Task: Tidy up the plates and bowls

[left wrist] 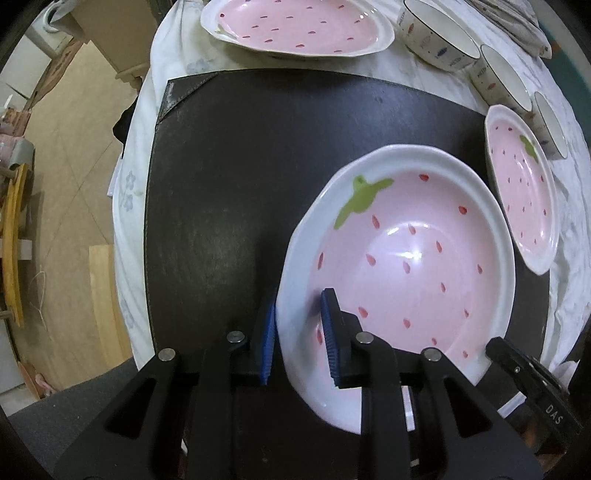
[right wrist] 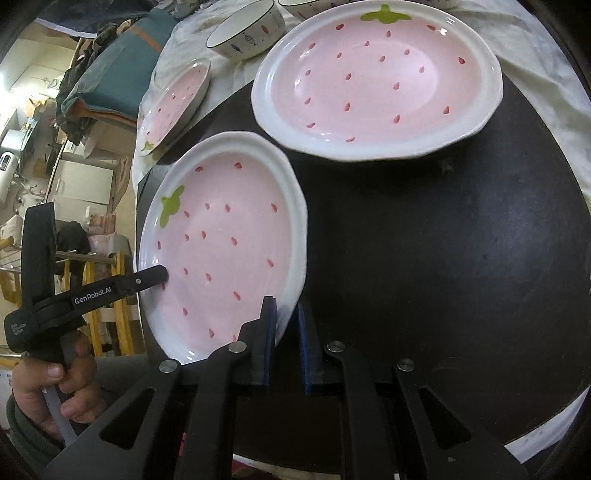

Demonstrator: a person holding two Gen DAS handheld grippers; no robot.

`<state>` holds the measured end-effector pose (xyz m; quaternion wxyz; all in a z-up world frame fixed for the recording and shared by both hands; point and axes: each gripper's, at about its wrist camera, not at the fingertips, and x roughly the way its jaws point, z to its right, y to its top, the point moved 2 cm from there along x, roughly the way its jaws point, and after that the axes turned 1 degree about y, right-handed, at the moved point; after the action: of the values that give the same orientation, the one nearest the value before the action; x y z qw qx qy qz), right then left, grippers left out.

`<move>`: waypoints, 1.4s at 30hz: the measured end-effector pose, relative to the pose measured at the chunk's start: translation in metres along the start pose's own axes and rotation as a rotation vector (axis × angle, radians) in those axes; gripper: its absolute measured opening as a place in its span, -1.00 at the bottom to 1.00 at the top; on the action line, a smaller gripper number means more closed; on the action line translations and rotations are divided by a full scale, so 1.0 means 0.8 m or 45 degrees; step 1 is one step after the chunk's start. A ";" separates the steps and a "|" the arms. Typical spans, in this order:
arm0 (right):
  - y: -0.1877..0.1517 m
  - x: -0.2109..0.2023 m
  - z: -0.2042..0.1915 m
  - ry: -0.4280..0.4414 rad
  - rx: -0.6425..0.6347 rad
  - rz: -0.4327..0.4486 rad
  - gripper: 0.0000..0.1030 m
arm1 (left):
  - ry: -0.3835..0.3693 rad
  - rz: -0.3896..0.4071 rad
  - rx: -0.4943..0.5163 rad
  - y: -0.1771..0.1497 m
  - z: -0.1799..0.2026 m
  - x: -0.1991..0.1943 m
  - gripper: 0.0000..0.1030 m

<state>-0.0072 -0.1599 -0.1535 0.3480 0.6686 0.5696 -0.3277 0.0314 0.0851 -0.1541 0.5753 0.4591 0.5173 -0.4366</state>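
A pink strawberry plate [left wrist: 410,266] with a white rim lies over the black mat [left wrist: 229,177]. My left gripper [left wrist: 298,334] is shut on its near left rim, one blue pad inside and one outside. The same plate shows in the right wrist view [right wrist: 221,251], where my right gripper [right wrist: 287,343] is shut on its near right rim. The left gripper [right wrist: 159,275] shows there at the plate's left edge. A second strawberry plate [right wrist: 376,77] lies beyond on the mat. A third strawberry plate [right wrist: 177,99] sits on the white cloth.
Small white bowls [left wrist: 436,33] with dark rims stand at the back right, next to another strawberry plate [left wrist: 521,188]. A large strawberry plate [left wrist: 295,26] lies at the back. The table's left edge [left wrist: 129,206] drops to the floor.
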 end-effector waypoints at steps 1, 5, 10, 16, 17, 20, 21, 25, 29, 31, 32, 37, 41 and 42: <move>0.001 -0.002 0.002 0.004 0.008 0.004 -0.76 | 0.003 0.011 -0.001 0.003 0.001 0.001 -0.56; 0.003 -0.005 0.006 -0.003 -0.004 0.029 -0.76 | 0.032 0.025 0.052 0.007 0.009 0.002 -0.56; 0.000 -0.011 0.003 -0.084 -0.081 0.028 -0.79 | 0.049 -0.030 0.146 -0.021 0.032 0.001 -0.58; -0.008 -0.024 0.020 -0.059 -0.009 -0.017 -0.81 | 0.054 -0.019 0.141 -0.019 0.039 -0.008 -0.56; -0.007 -0.029 0.022 -0.053 -0.001 -0.021 -0.80 | 0.054 0.001 0.137 -0.014 0.040 -0.014 -0.54; 0.007 -0.058 0.022 -0.065 -0.013 0.047 -0.78 | 0.025 0.097 0.142 -0.013 0.045 -0.043 0.02; 0.013 -0.067 0.023 -0.061 -0.006 0.069 -0.73 | 0.009 0.143 0.148 -0.008 0.054 -0.053 0.23; 0.054 -0.106 0.042 -0.088 0.038 0.148 -0.71 | -0.086 0.210 0.144 0.015 0.082 -0.074 0.44; 0.102 -0.128 0.088 -0.114 0.147 0.175 -0.36 | -0.177 0.160 0.107 0.029 0.103 -0.075 0.44; 0.121 -0.134 0.113 -0.125 0.178 0.192 0.15 | -0.209 0.113 0.081 0.033 0.114 -0.070 0.45; 0.129 -0.137 0.126 -0.119 0.218 0.209 0.18 | -0.222 0.109 0.064 0.037 0.116 -0.074 0.45; 0.146 -0.150 0.166 0.024 0.409 0.258 0.18 | -0.263 0.139 0.106 0.063 0.159 -0.074 0.46; 0.151 -0.156 0.181 0.020 0.402 0.266 0.18 | -0.263 0.126 0.121 0.082 0.176 -0.050 0.46; 0.153 -0.153 0.184 0.012 0.395 0.255 0.18 | -0.259 0.113 0.133 0.087 0.180 -0.042 0.46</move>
<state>0.0907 -0.3624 -0.1201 0.2688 0.7692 0.4444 -0.3723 0.1246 -0.0413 -0.1088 0.6189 0.4643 0.4118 -0.4814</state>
